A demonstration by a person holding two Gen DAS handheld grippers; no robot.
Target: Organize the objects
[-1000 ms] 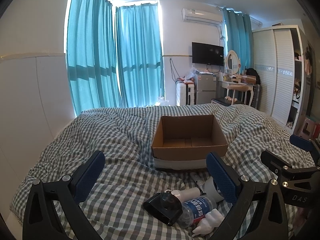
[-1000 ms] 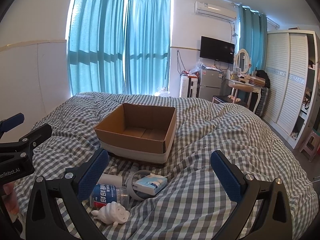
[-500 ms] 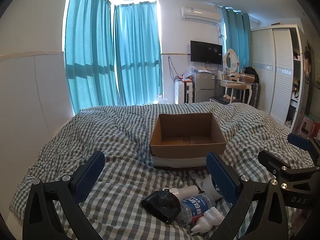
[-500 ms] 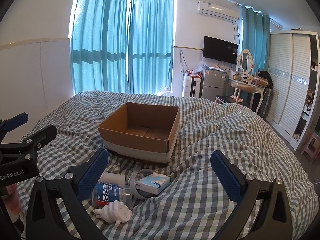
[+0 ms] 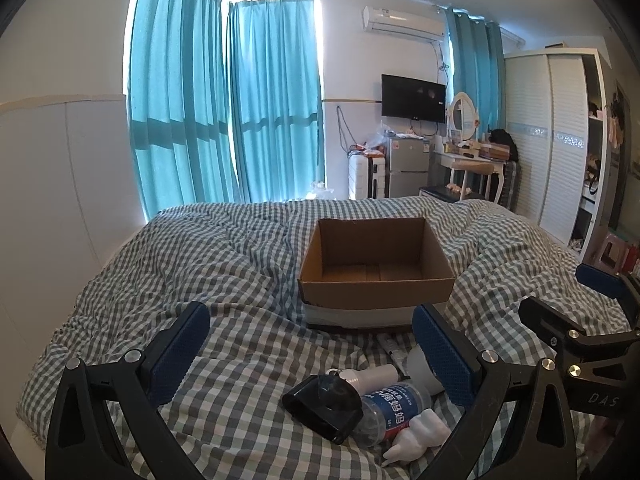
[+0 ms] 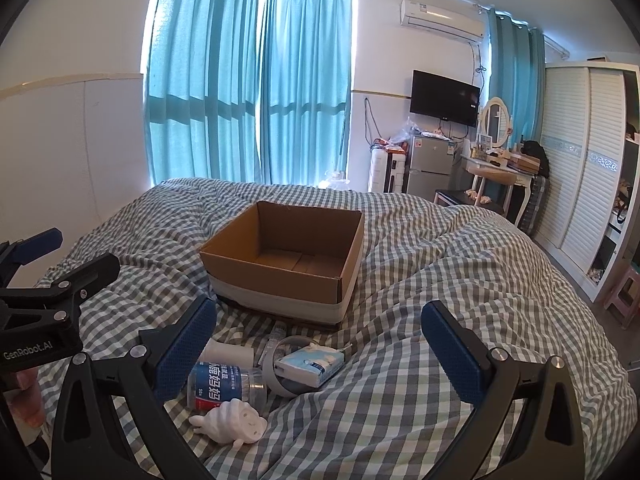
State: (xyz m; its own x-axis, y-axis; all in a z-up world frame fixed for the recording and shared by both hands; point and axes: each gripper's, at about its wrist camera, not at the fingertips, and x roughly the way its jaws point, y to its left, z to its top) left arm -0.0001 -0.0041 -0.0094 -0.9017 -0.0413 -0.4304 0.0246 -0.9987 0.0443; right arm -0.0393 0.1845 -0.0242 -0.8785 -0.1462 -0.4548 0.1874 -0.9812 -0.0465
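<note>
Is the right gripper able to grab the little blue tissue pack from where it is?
Probably yes. The right gripper is open, the tissue pack lies on top of the pile between its fingers, and nothing covers it.

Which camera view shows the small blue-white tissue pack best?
The right wrist view: the tissue pack lies unobstructed before the cardboard box. In the left wrist view, I cannot see it; the left gripper finger covers that area.

White tube (image 5: 374, 375) partly behind black holder (image 5: 322, 406), bottle label (image 6: 216, 384) unreadable

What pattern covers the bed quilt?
Grey-and-white check on the quilt, clearest in the right wrist view.
</note>
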